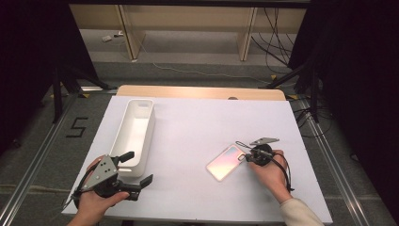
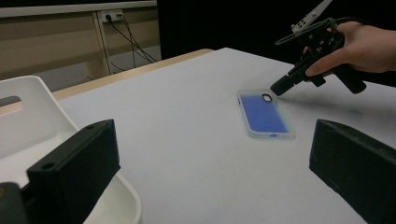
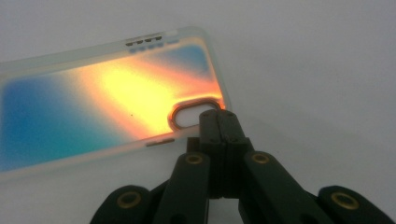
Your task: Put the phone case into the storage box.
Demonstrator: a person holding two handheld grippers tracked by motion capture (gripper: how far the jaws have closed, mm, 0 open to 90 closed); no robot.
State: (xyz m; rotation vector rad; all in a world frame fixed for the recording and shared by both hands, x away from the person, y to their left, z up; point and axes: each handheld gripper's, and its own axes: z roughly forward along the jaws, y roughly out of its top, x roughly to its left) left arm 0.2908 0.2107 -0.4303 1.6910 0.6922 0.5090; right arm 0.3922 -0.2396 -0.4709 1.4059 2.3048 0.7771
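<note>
An iridescent phone case (image 1: 225, 163) lies flat on the white table (image 1: 197, 117), right of centre. In the left gripper view the case (image 2: 264, 114) looks blue; in the right gripper view the case (image 3: 102, 93) glows orange and blue. My right gripper (image 1: 243, 157) is shut, its jaws pressed together with nothing between them. The right gripper (image 3: 219, 119) has its tip at the rim of the case's camera cutout, and the right gripper (image 2: 279, 88) slants down onto that corner. My left gripper (image 1: 136, 168) stands open near the table's front left; the left gripper (image 2: 212, 140) has nothing between its jaws.
A long white bin (image 1: 149, 136) stands along the table's left side, just beyond the left gripper; the bin (image 2: 28, 102) has a handle slot in its end wall. Cables and wooden frames lie on the floor behind the table.
</note>
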